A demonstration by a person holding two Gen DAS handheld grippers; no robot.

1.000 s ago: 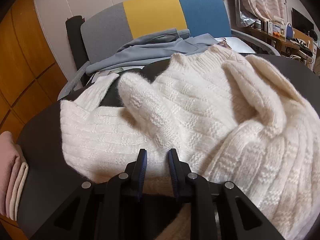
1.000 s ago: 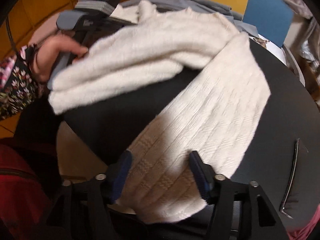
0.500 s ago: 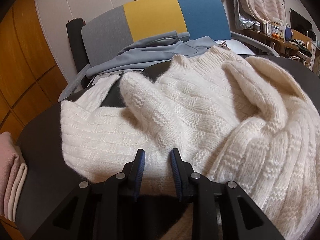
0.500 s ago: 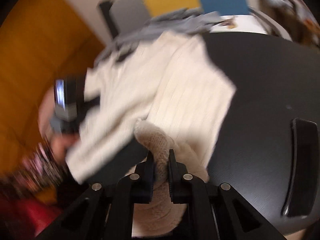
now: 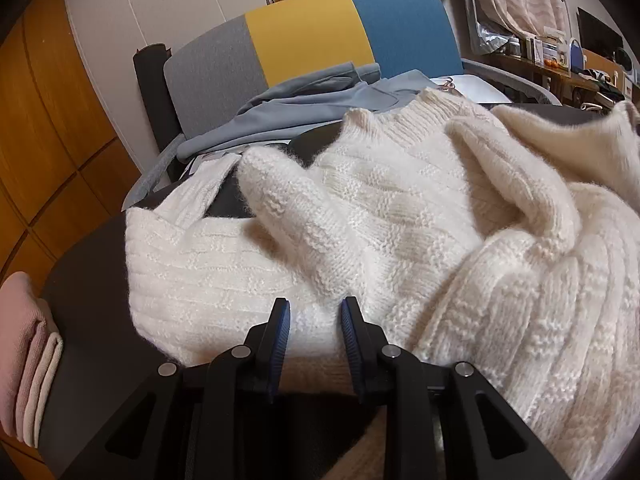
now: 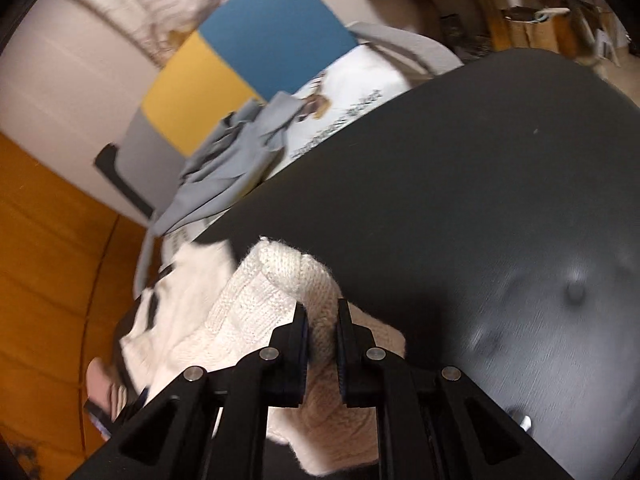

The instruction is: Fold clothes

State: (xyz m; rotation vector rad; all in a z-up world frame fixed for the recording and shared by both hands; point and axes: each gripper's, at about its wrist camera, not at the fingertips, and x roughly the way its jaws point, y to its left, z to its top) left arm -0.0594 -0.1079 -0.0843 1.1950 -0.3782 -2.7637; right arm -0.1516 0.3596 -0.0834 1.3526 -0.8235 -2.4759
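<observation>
A cream knit sweater [image 5: 400,220] lies bunched on a round black table [image 5: 92,280]. My left gripper [image 5: 314,320] is shut on the sweater's near edge, with knit filling the gap between its blue-padded fingers. In the right wrist view the same sweater [image 6: 256,304] hangs from my right gripper [image 6: 322,320], which is shut on a thick fold of it and holds it above the black table [image 6: 480,200]. The view is tilted and blurred.
A folded pink and cream garment [image 5: 24,360] lies at the table's left edge. A grey-blue garment [image 5: 312,100] and a printed white one [image 6: 340,108] lie on the grey, yellow and blue chair [image 5: 312,44] behind the table. Orange wood panels [image 5: 40,140] stand at left.
My right gripper closed on the sweater's hem and has lifted and swung it up and over. My left gripper has kept its hold and stayed nearly still.
</observation>
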